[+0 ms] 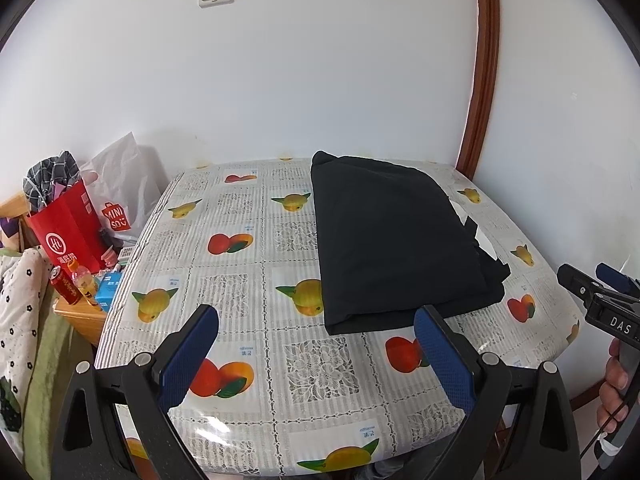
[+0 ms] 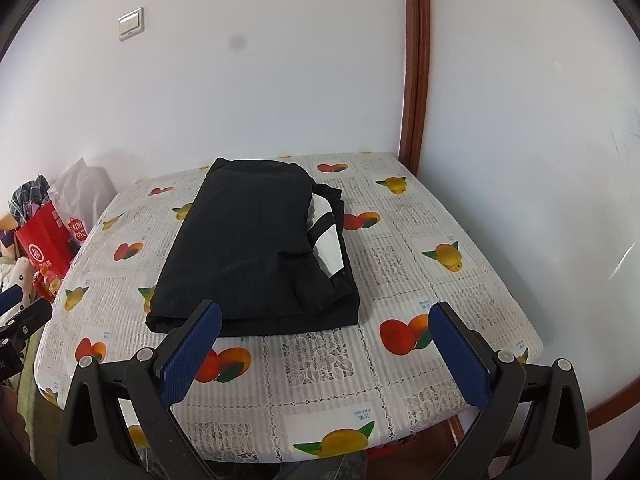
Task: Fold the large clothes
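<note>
A black garment (image 1: 396,236) lies folded into a rectangle on the table with a fruit-print cloth (image 1: 256,280). In the right wrist view the garment (image 2: 248,248) shows a white stripe (image 2: 326,236) at its right edge. My left gripper (image 1: 316,320) is open and empty, held above the table's near edge, short of the garment's near edge. My right gripper (image 2: 326,316) is open and empty, also just before the garment's near edge. The right gripper shows at the right side of the left wrist view (image 1: 592,284).
The table (image 2: 460,280) stands in a corner against white walls, with a brown wooden frame (image 1: 482,80) at the right. Left of the table are a red paper bag (image 1: 68,232), a white plastic bag (image 1: 120,196), drink cans and bottles (image 1: 76,284), and bedding (image 1: 20,320).
</note>
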A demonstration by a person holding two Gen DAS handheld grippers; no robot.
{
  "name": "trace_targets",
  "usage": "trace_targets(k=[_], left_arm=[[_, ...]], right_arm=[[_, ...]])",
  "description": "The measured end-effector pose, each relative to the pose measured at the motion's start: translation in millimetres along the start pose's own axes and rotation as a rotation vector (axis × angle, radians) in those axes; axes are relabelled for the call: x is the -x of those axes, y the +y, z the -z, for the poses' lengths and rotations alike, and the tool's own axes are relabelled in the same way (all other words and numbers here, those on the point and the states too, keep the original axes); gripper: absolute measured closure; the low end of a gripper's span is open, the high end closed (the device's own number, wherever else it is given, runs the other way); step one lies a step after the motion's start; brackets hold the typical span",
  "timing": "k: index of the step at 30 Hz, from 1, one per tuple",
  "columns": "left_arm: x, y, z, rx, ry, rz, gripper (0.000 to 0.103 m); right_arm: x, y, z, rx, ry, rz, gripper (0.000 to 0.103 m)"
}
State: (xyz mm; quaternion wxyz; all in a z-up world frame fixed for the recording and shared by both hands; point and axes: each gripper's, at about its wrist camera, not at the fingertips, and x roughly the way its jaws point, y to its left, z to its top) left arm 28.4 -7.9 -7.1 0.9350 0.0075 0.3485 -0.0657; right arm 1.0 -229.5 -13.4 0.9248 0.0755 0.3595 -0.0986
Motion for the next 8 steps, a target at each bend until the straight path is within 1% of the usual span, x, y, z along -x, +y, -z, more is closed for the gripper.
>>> trace_targets(k=[8], left_arm=[[1.7,-0.1,-2.5,0.004,-0.002,0.007,0.004]], right_arm=[[0.6,-0.9,0.7,0.001,-0.003,-0.005,0.001]])
